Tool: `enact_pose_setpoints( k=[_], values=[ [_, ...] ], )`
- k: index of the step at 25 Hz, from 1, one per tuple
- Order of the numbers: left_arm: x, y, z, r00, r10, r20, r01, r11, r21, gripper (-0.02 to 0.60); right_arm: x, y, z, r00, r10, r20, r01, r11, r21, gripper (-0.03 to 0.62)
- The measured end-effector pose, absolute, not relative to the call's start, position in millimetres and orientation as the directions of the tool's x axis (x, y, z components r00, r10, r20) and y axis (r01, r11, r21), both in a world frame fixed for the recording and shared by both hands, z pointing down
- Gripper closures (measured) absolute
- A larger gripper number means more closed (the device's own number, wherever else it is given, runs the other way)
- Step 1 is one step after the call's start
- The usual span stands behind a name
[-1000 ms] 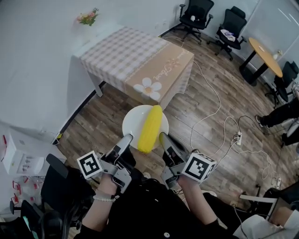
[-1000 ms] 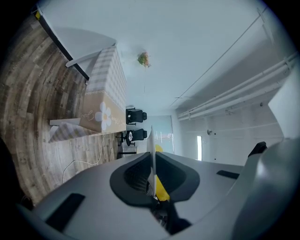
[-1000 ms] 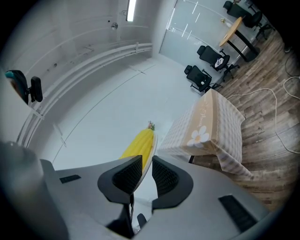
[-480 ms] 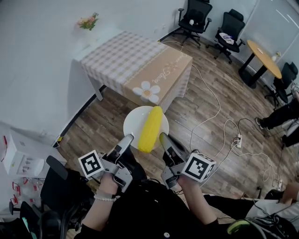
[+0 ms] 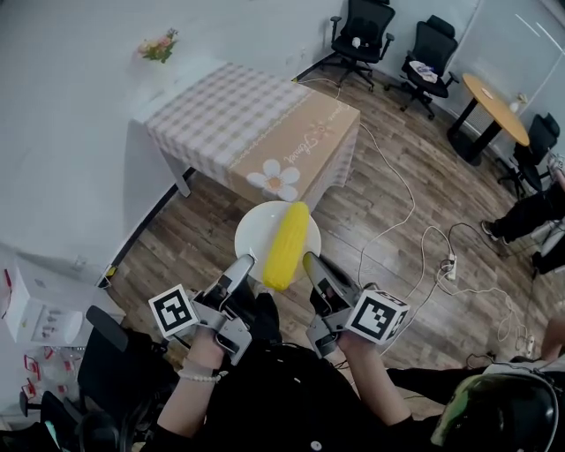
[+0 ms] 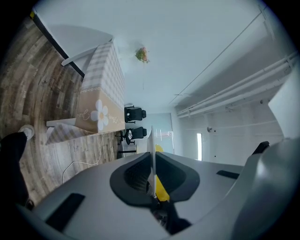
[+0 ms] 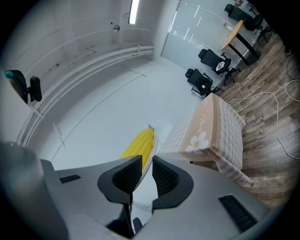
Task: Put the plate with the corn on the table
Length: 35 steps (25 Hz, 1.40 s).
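Observation:
A white plate [image 5: 263,231] carries a yellow corn cob [image 5: 286,245], held in the air over the wooden floor, short of the table. My left gripper [image 5: 240,268] is shut on the plate's near-left rim and my right gripper [image 5: 311,264] on its near-right rim. In the left gripper view the plate [image 6: 152,145] stands edge-on between the jaws of the left gripper [image 6: 153,176], with corn [image 6: 162,191] behind. In the right gripper view the plate's rim [image 7: 149,161] runs through the right gripper [image 7: 146,174], and the corn [image 7: 138,145] lies above it. The table [image 5: 243,119] with a checked cloth stands ahead.
A flower pot [image 5: 157,46] sits at the table's far corner by the wall. Office chairs [image 5: 362,26] and a round wooden table [image 5: 493,106] stand at the back right. Cables [image 5: 415,231] trail across the floor. A white box [image 5: 33,307] sits at left; a person's legs [image 5: 530,216] show at right.
The plate with the corn has edged a little forward toward the checked table, still held by both grippers. The grip looks the same.

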<state>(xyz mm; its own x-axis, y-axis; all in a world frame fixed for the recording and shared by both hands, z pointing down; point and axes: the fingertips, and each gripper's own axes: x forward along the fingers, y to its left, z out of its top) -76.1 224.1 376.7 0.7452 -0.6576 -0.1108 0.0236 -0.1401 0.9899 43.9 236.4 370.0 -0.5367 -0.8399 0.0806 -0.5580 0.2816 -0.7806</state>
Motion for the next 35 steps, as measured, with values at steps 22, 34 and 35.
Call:
enact_pose_setpoints(
  k=[22, 34, 35],
  values=[
    [-63, 94, 374, 0.776, -0.626, -0.081, -0.021, -0.154, 0.988, 0.549, 55, 109, 375, -0.520, -0.845, 0.125, -0.570, 0.234, -0.788, 0.497],
    [-48, 8, 371, 0.804, -0.590, -0.074, -0.022, -0.153, 0.988, 0.549, 69, 28, 374, -0.477, -0.864, 0.159, -0.600, 0.188, -0.778, 0.496],
    [-46, 0, 371, 0.807, -0.586, -0.073, -0.021, -0.153, 0.988, 0.549, 71, 21, 373, -0.474, -0.866, 0.161, -0.602, 0.184, -0.777, 0.496]
  ],
)
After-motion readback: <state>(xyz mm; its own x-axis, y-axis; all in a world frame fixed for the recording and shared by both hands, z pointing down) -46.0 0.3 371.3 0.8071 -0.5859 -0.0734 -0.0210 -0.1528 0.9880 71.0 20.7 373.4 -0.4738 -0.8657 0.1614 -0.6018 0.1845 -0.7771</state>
